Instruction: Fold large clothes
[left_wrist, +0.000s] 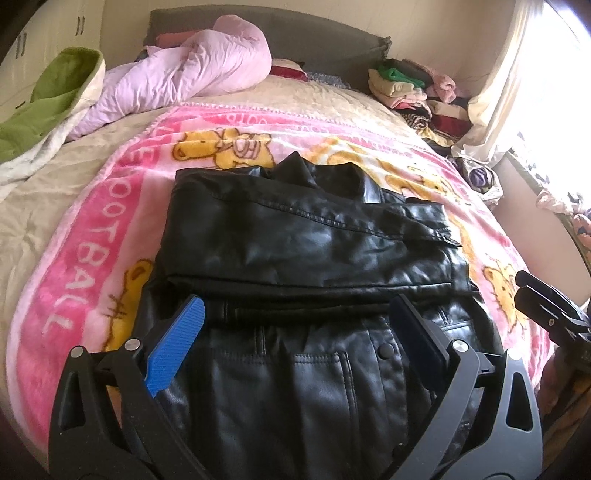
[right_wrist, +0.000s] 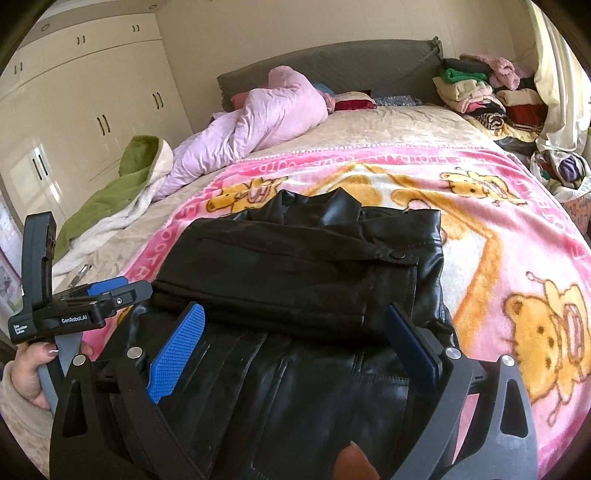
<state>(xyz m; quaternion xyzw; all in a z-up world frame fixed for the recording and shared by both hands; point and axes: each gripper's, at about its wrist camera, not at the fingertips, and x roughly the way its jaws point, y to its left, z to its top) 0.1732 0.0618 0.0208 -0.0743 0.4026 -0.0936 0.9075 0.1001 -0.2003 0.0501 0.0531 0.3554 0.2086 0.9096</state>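
A black leather jacket (left_wrist: 295, 236) lies flat on the pink cartoon blanket (left_wrist: 110, 229), both sleeves folded across its chest and the collar pointing at the headboard. My left gripper (left_wrist: 295, 301) hovers open over the jacket's lower half, with nothing between its blue pads (left_wrist: 177, 347). The right gripper (right_wrist: 293, 308) is also open and empty, above the same lower part of the jacket (right_wrist: 295, 266). In the right wrist view a hand (right_wrist: 29, 373) holds the left gripper (right_wrist: 118, 291) at the jacket's left edge. The right gripper (left_wrist: 543, 306) shows at the right edge of the left wrist view.
A crumpled lilac duvet (left_wrist: 192, 70) and a green-and-white blanket (left_wrist: 44, 107) lie at the bed's far left. Folded clothes (right_wrist: 476, 88) are stacked at the far right by a curtain (right_wrist: 561, 85). White wardrobes (right_wrist: 85, 99) line the left wall behind a grey headboard (right_wrist: 332, 66).
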